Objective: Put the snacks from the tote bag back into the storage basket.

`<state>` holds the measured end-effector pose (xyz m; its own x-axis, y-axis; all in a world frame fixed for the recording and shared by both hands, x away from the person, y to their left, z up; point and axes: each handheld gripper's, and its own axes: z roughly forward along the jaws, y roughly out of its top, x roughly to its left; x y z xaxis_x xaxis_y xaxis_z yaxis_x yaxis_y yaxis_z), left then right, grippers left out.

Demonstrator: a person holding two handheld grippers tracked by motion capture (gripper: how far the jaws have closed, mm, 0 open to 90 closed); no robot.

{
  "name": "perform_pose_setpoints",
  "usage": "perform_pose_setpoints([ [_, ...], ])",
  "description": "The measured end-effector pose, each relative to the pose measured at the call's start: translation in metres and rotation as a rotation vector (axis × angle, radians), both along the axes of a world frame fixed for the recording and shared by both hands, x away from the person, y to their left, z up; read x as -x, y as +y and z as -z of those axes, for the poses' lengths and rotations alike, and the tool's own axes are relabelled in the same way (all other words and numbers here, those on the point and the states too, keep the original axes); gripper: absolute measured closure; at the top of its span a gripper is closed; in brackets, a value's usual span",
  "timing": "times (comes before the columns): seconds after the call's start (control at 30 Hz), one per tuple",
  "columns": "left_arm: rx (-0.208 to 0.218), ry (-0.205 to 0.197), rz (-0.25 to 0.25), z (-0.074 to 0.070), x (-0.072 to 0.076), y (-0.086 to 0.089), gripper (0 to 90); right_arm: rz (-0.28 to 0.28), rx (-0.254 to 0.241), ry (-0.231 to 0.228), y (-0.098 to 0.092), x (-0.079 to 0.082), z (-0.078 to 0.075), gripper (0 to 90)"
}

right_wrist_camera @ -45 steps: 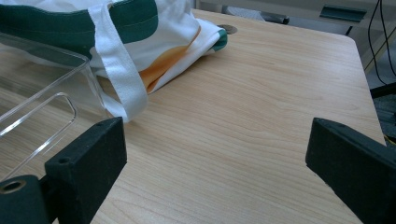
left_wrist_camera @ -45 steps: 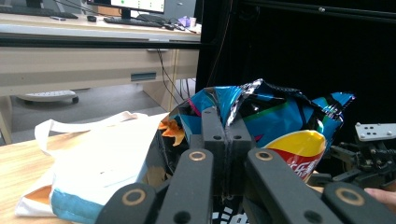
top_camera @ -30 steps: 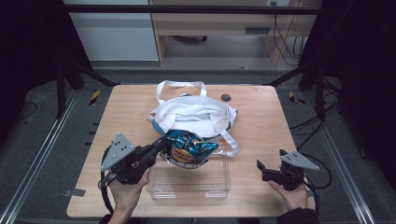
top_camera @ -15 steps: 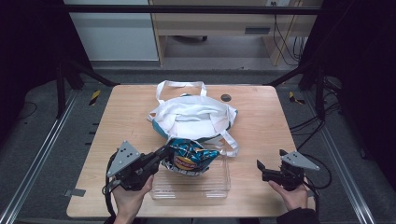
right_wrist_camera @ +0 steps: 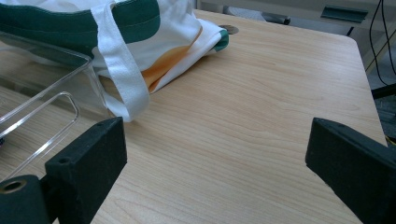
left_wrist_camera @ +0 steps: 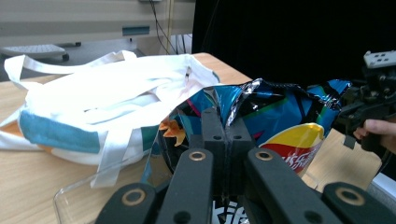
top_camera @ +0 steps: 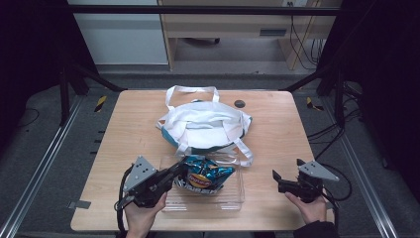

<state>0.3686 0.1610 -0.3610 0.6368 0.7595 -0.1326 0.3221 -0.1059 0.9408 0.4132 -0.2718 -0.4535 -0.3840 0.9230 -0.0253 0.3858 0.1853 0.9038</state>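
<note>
A blue crisp bag [top_camera: 204, 174] [left_wrist_camera: 280, 116] lies in the clear plastic tray [top_camera: 233, 201] [left_wrist_camera: 74, 198] [right_wrist_camera: 42, 116] near the table's front edge. My left gripper [top_camera: 182, 169] [left_wrist_camera: 226, 133] is shut on the bag's crinkled left edge, jaws pressed together on the foil. A white tote bag with teal trim [top_camera: 205, 124] [left_wrist_camera: 93, 98] [right_wrist_camera: 140, 42] lies just behind the tray, one strap draped over the tray's rim. At the front right, my right gripper [top_camera: 275, 178] [right_wrist_camera: 215, 154] stands open over bare wood, nothing between its jaws.
A small dark round disc [top_camera: 239, 103] [right_wrist_camera: 228, 29] sits on the wooden table [top_camera: 277, 129] behind the tote. Black frame legs and cables stand beyond the table's far corners. Bare wood lies between the tray and my right gripper.
My left gripper has brought the crisp bag down and toward the front, from above the tray's back edge into the tray. The right gripper has stayed put.
</note>
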Motion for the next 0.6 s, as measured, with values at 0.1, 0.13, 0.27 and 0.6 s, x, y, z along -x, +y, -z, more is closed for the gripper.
perform_pose_setpoints([
  [0.1,0.002,0.014,-0.004,0.003,-0.001,0.002,90.0,0.0,-0.001,0.0,0.0,0.0,0.0,5.7],
  [0.13,0.003,0.019,-0.004,0.004,-0.001,0.002,90.0,0.0,0.0,0.0,0.0,0.0,0.0,5.7],
  [0.27,0.003,0.029,-0.007,0.007,-0.001,0.001,90.0,0.0,-0.001,0.0,0.0,0.0,0.0,5.7],
  [0.6,-0.003,0.05,-0.037,0.013,-0.004,0.0,90.0,-0.001,0.002,0.0,0.0,0.0,0.0,5.7],
])
